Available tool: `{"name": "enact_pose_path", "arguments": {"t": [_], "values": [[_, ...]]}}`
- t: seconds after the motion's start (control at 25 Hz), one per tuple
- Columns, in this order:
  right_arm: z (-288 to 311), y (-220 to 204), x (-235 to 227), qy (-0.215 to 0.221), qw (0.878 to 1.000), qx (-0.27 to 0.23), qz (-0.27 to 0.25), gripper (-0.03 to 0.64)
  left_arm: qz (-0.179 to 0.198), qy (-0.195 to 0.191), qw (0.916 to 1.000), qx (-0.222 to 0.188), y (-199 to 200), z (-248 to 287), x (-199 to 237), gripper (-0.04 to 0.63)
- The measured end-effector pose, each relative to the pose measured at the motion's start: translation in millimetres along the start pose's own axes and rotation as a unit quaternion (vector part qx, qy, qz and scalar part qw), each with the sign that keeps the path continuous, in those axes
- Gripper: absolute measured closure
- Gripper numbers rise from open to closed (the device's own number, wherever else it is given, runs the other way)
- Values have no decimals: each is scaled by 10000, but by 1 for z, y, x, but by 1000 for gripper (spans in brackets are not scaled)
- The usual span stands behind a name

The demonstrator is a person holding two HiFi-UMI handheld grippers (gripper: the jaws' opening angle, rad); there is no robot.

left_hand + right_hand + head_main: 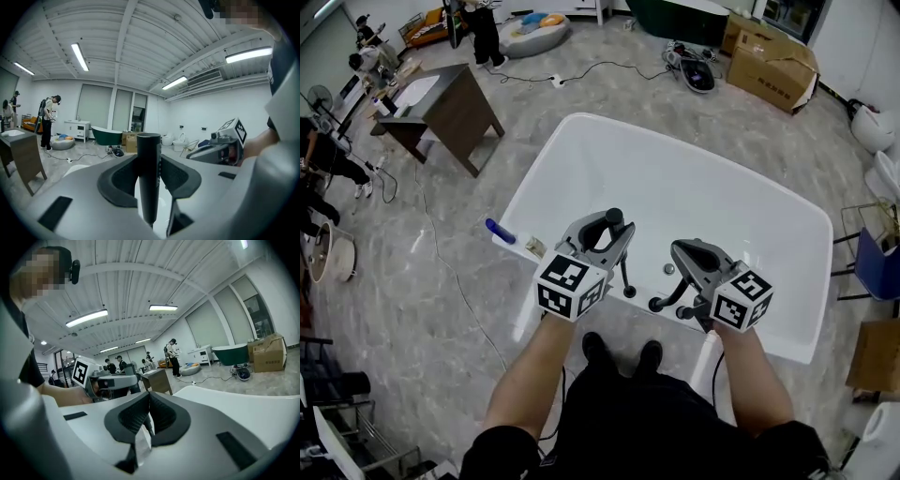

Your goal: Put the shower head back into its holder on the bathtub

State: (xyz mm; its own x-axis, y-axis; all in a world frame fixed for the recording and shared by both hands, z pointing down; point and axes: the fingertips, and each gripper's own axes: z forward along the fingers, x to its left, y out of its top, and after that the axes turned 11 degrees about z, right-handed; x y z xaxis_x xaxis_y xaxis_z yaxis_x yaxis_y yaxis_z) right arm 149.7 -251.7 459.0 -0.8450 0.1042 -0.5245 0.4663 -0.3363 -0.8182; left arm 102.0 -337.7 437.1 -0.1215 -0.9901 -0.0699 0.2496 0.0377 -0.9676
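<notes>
A white bathtub (581, 131) fills the middle of the head view. My left gripper (612, 232) hangs over the tub's near rim, shut on the black shower head (614, 218). In the left gripper view the shower head's black handle (149, 159) stands upright between that gripper's (150, 187) pads. My right gripper (682, 251) is beside it on the right; in the right gripper view its jaws (149, 401) meet with nothing between them. Black fittings (629, 281) (662, 302) stand on the near rim below both grippers; which one is the holder is unclear.
A blue object (500, 231) lies on the tub's left corner. A brown desk (455, 103) stands at the back left, a cardboard box (773, 66) at the back right, a blue chair (877, 264) at the right. Cables cross the floor. People stand at the far left.
</notes>
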Motion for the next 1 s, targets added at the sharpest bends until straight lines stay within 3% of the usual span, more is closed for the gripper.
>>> {"name": "enact_pose_path", "arguments": {"t": [0.32,0.56,1.0], "values": [[-16,-5,1,94,9999,-87,22,601,-281,161,9988,369,-51,5,-14,448],[-22,-19,7,194,9998,-61,70,601,-154,403,9957,816,-87,4,-24,448],[-27,-45,17,243,9994,85,217,601,-603,316,9864,1494,-167,12,-42,448]]}}
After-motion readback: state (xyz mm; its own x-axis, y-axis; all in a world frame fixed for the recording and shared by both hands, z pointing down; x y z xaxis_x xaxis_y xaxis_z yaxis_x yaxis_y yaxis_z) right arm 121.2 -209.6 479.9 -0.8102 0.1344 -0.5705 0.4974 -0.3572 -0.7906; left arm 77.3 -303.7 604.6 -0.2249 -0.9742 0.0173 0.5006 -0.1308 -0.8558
